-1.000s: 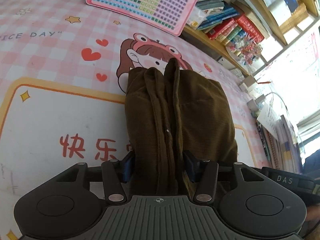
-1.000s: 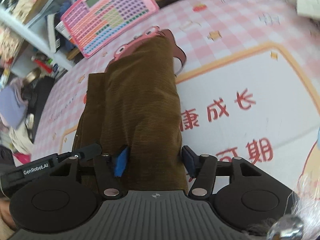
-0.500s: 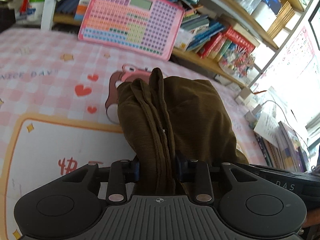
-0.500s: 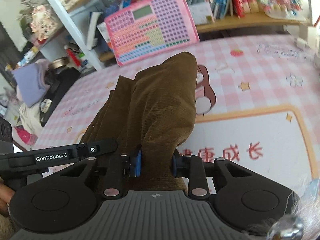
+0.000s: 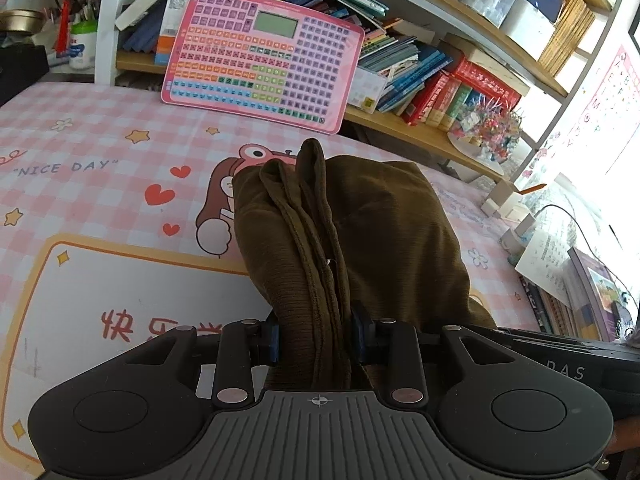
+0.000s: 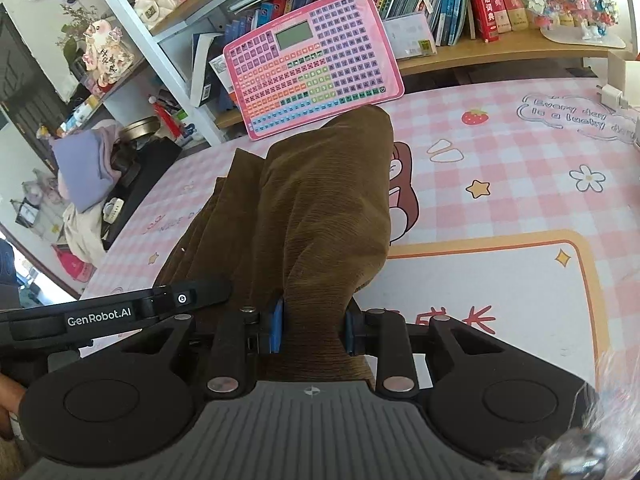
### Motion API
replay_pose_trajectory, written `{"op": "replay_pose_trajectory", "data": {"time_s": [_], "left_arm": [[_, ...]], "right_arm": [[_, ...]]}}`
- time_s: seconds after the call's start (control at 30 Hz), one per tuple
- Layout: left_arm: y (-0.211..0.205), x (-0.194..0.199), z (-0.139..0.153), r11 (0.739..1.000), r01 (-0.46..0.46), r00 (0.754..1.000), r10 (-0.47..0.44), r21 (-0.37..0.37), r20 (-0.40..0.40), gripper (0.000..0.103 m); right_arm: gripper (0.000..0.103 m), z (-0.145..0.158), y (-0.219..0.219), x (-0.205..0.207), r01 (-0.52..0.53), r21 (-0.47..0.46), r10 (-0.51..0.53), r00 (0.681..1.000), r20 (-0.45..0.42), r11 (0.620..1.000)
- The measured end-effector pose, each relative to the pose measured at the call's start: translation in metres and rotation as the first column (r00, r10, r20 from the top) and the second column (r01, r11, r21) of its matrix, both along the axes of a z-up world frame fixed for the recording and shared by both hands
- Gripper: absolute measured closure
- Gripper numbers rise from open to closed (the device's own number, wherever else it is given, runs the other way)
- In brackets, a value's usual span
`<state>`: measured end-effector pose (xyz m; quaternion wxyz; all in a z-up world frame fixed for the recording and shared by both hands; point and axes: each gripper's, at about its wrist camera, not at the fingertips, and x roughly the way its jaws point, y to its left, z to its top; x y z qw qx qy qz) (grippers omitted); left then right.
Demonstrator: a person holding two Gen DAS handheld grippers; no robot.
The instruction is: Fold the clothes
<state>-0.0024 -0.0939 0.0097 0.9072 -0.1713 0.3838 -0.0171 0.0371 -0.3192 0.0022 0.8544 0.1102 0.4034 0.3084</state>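
Left wrist cam first: the left gripper (image 5: 316, 338) is clamping down on a bunched-up edge of the brown corduroy garment (image 5: 360, 232). Both blue-padded fingers (image 5: 273, 338) are pressing into the cloth from either side, so the jaws are closed on fabric, not gaping. The garment is running forward from the fingers as a long folded bundle, with several layered edges stacked up along its left side, and its far end is lying on the pink checked table cover (image 5: 100, 152), partly covering the cartoon girl print (image 5: 224, 204). Behind it, a pink keyboard-style toy tablet (image 5: 264, 60) is leaning against the bookshelf (image 5: 432, 132), which is crammed with books. The other handheld unit is peeking in at the lower right, just beside the cloth.

Right wrist cam: the right gripper (image 6: 312, 330) is doing the same thing, its fingers (image 6: 276, 330) squeezing a gathered bit of the same brown corduroy garment (image 6: 320, 208). From here the fabric is looking lighter and ribbed, stretching away toward the toy tablet (image 6: 312, 60) and draping over the cartoon print. The folded layers are showing on the left side, next to the black bar of the other gripper labelled GenRobot.AI (image 6: 100, 316). The table cover (image 6: 520, 168) is showing a strawberry, a star and a flower off to the right, well apart from the garment.
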Motion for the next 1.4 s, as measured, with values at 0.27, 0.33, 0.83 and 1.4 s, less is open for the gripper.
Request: {"op": "replay_pose_trajectory", "data": {"time_s": [0.27,0.33,0.83,1.4], "left_arm": [[-0.012,0.009,0.003,0.999,0.030,1.000,-0.030,0.017,0.000,0.072],[-0.012,0.012,0.003,0.999,0.042,0.999,-0.042,0.019,0.001,0.072],[0.068,0.035,0.008,0.996,0.088,0.996,-0.088,0.022,0.017,0.072],[0.199,0.151,-0.013,0.995,0.095,0.994,-0.092,-0.044,0.064,0.072]], "right_arm": [[0.077,-0.001,-0.009,0.003,0.020,0.019,-0.020,1.000,-0.005,1.000],[0.077,-0.001,-0.009,0.004,0.031,0.019,-0.031,1.000,-0.005,0.999],[0.077,0.005,0.060,0.022,0.072,0.030,-0.073,0.997,0.018,0.997],[0.077,0.002,0.188,0.138,0.088,0.004,-0.088,0.993,0.073,0.996]]}}
